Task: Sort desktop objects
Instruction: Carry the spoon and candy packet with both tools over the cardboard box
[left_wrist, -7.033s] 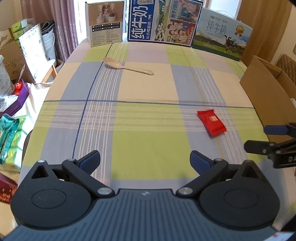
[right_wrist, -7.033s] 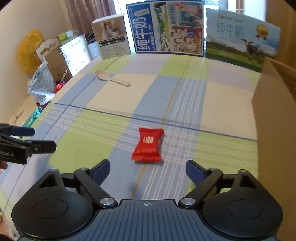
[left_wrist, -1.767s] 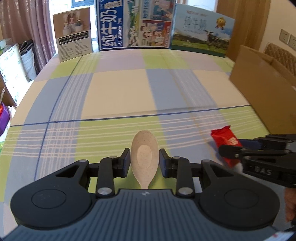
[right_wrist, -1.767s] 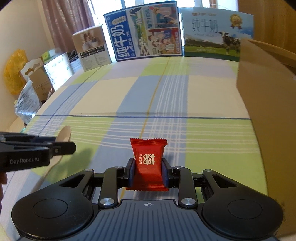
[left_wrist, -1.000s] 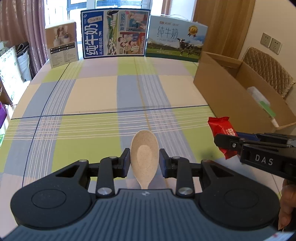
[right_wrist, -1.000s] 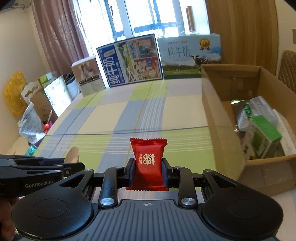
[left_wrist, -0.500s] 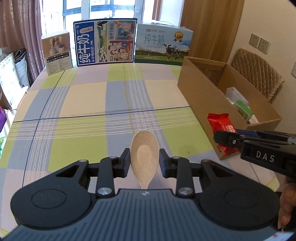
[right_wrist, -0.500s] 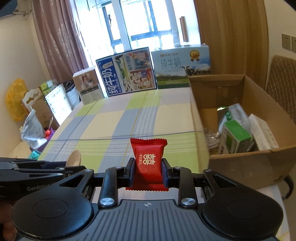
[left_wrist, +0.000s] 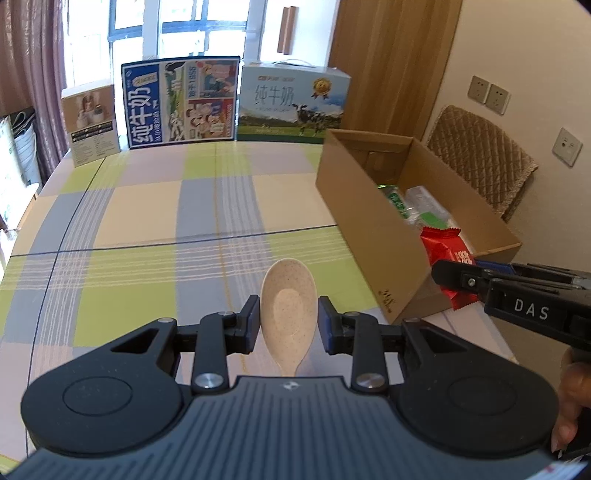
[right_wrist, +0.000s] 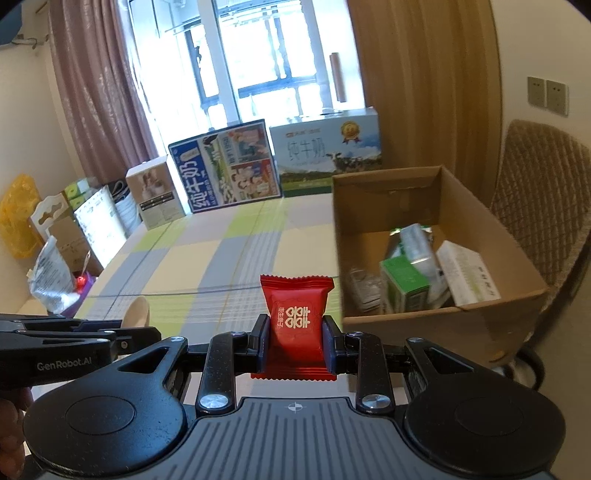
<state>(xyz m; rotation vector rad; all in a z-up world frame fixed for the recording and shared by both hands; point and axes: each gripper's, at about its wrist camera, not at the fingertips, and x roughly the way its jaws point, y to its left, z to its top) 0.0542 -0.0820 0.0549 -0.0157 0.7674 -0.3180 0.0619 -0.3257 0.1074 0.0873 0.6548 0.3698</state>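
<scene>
Lifted nearer one cardboard box (left_wrist: 373, 236): left gripper (left_wrist: 289, 323) clamping one spoon (left_wrist: 289, 306), right gripper (right_wrist: 295, 345) clamping one red candy (right_wrist: 295, 317).

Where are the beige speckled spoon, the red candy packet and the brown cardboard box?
beige speckled spoon (left_wrist: 289, 306): left wrist view, bowl.
red candy packet (right_wrist: 296, 321): right wrist view, printed front.
brown cardboard box (right_wrist: 517, 273): right wrist view, right wall.

A table under a checked cloth (left_wrist: 155, 206) of green, blue and cream carries an open cardboard box (left_wrist: 373, 236) at its right edge and three printed cartons (left_wrist: 181, 99) standing along its far edge.
</scene>
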